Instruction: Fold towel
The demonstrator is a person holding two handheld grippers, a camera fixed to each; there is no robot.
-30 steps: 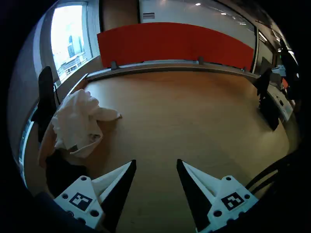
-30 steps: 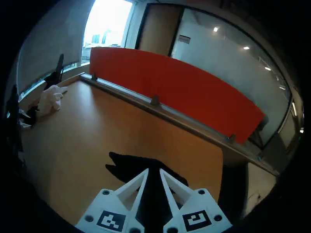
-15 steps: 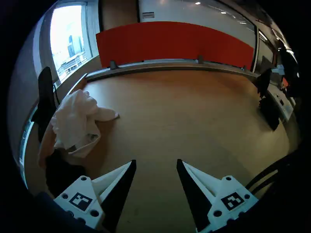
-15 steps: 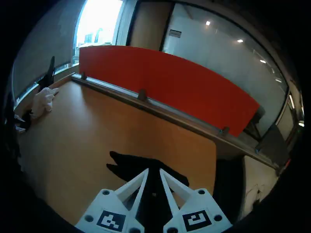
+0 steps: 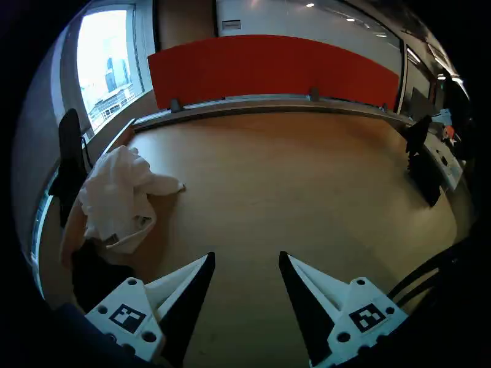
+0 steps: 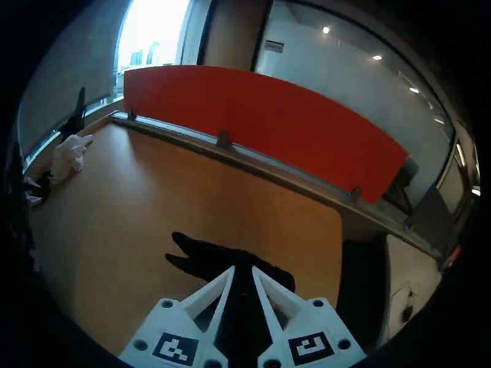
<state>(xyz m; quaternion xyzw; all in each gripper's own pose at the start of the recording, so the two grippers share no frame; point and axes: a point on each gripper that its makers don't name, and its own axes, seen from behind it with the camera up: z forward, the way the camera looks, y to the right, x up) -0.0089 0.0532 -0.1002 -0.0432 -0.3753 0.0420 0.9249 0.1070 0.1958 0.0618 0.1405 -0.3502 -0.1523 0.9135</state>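
Lying left of left tool: towel

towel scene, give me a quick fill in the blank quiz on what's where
1. The crumpled towel lying on the wooden table is ____ in colour.
2. The left gripper hangs over the table with its jaws ____.
3. The divider along the table's far edge is ____.
4. The right gripper has a ____ cloth between its fingers.

Missing words: white; open; red; black
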